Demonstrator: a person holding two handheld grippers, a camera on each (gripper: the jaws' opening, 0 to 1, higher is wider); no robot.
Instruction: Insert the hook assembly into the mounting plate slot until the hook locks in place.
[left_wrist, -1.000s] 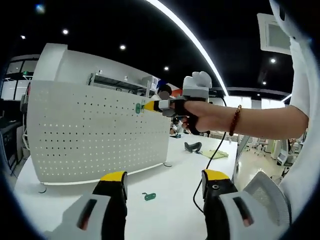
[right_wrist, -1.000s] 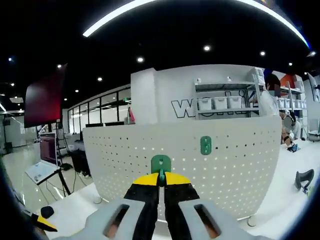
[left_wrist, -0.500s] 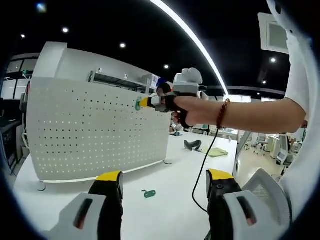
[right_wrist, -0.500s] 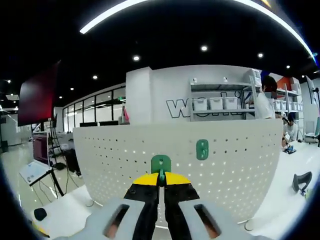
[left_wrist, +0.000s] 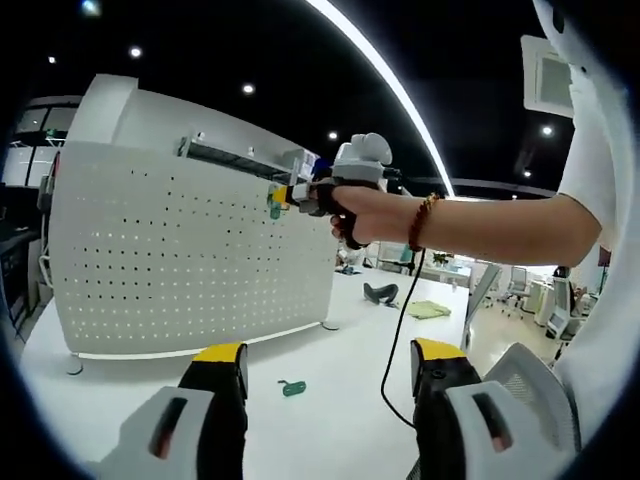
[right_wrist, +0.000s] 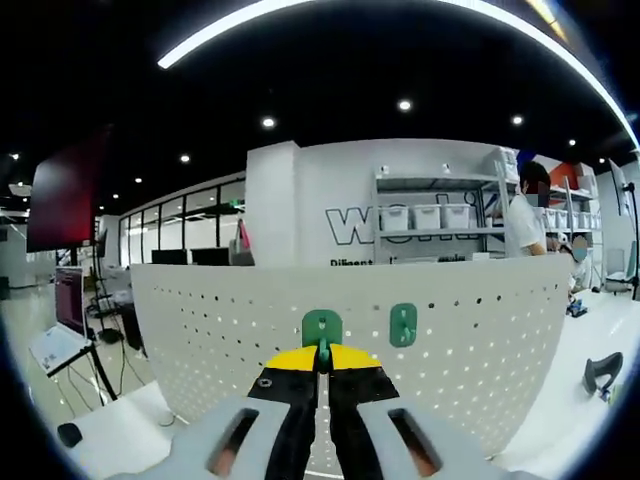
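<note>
A white perforated mounting plate (left_wrist: 190, 260) stands upright on the white table (left_wrist: 330, 420). In the right gripper view, my right gripper (right_wrist: 322, 356) is shut on a green hook (right_wrist: 322, 326), held up near the plate's (right_wrist: 460, 350) top edge. A second green hook (right_wrist: 403, 325) sits on the plate just right of the held one. The left gripper view shows a hand holding the right gripper (left_wrist: 300, 196) against the plate's upper right. My left gripper (left_wrist: 332, 352) stands open above the table, nothing between its fingers. A loose green hook (left_wrist: 291, 387) lies on the table.
A black cable (left_wrist: 400, 340) hangs from the right gripper down to the table. A black object (left_wrist: 383, 292) and a yellow-green cloth (left_wrist: 430, 309) lie farther back. Shelves with white bins (right_wrist: 430, 215) and a person (right_wrist: 522, 215) are behind the plate.
The right gripper has moved up and closer to the plate's upper right part with the hook in it. The mounted hook now sits nearer the held one. My left gripper stays open.
</note>
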